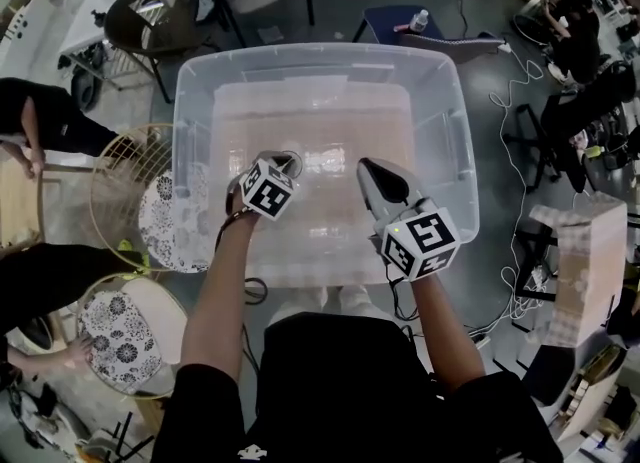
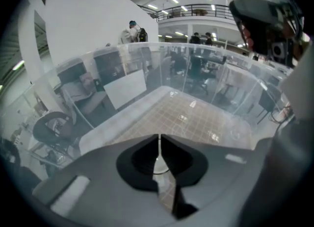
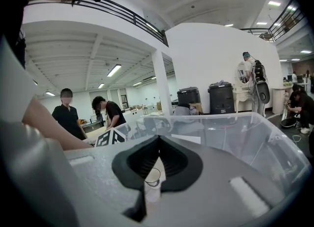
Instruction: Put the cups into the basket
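Over the clear bin (image 1: 200, 101), left gripper (image 1: 288, 163) sits at 7 o'clock, right gripper (image 1: 368, 169) at 5. Head view hides the cups; gripper views show closed fingers pinching, seemingly, left cup (image 2: 160, 167) and right cup (image 3: 152, 187).

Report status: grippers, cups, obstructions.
Left gripper shut on a clear cup. Right gripper shut on a second clear cup. Both above the clear bin; wire basket off to their left. No obstruction seen.

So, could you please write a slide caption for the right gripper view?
Right gripper pinching a small clear cup over the large clear plastic bin, people at work behind.
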A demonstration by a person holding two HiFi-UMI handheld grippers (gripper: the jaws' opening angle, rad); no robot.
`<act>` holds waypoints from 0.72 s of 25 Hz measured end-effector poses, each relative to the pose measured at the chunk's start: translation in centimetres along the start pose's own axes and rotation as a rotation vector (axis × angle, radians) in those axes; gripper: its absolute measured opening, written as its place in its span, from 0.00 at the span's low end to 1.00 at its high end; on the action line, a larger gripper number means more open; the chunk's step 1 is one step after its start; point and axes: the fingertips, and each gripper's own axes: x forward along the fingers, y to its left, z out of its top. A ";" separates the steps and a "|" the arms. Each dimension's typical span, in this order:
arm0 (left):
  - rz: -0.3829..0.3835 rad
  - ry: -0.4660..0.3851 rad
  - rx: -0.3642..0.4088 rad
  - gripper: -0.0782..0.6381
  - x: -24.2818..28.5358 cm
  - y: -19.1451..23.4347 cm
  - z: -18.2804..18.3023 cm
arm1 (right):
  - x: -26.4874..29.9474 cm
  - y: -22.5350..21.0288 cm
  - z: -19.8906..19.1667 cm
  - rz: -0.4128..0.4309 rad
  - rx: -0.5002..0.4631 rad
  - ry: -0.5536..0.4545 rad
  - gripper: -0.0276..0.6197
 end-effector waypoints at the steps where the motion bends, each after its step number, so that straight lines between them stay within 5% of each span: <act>1: 0.016 -0.023 -0.007 0.13 -0.7 0.3 0.7 | 0.0 0.1 0.1 0.003 -0.002 -0.001 0.05; 18: 0.246 -0.467 -0.101 0.12 -15.5 -0.2 9.2 | -0.4 1.4 1.1 0.058 -0.019 -0.034 0.05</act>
